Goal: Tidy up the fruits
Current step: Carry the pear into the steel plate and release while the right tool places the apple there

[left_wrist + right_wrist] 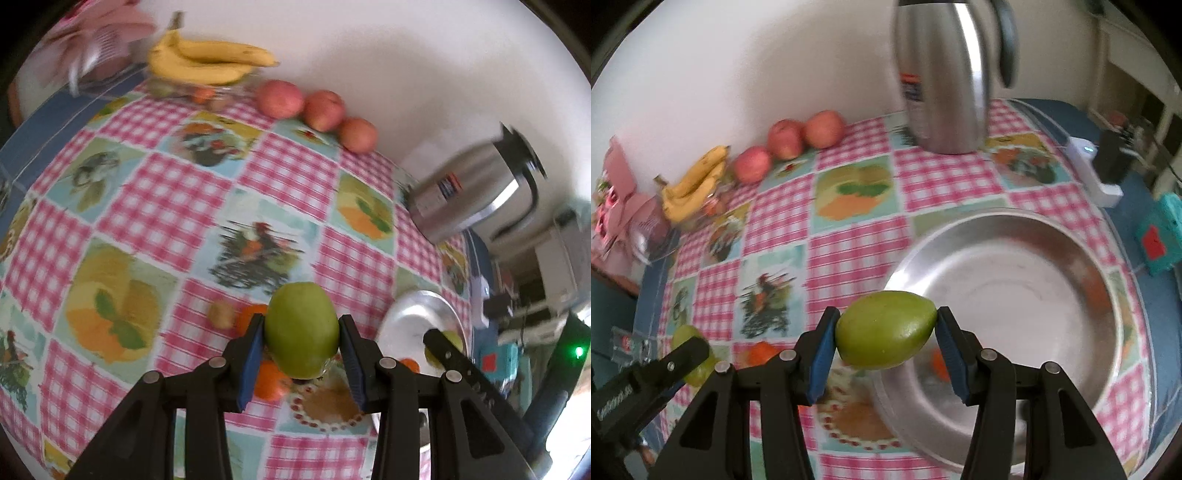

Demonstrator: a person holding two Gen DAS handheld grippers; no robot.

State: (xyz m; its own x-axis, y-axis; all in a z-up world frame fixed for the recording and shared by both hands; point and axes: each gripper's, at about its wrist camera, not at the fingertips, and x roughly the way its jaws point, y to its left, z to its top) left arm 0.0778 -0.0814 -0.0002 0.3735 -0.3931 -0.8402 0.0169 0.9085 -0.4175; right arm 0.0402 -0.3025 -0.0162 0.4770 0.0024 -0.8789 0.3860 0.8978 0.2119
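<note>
My left gripper [302, 345] is shut on a green mango [302, 328], held above the checked tablecloth. My right gripper [884, 341] is shut on a second green mango [884, 339], held over the near left rim of a silver plate [1015, 295]. The plate also shows in the left wrist view [410, 325], with the right gripper's finger [465, 365] over it. Oranges [271, 380] and a small brown fruit [221, 314] lie under the left gripper. Three red apples [321, 110] and a bunch of bananas [207, 61] sit along the far wall.
A steel thermos jug [945, 77] stands behind the plate. A white power strip [1093, 173] and a teal box [1160, 236] lie at the right table edge. Pink packaging [617, 192] sits at the far left by a glass bowl [650, 240].
</note>
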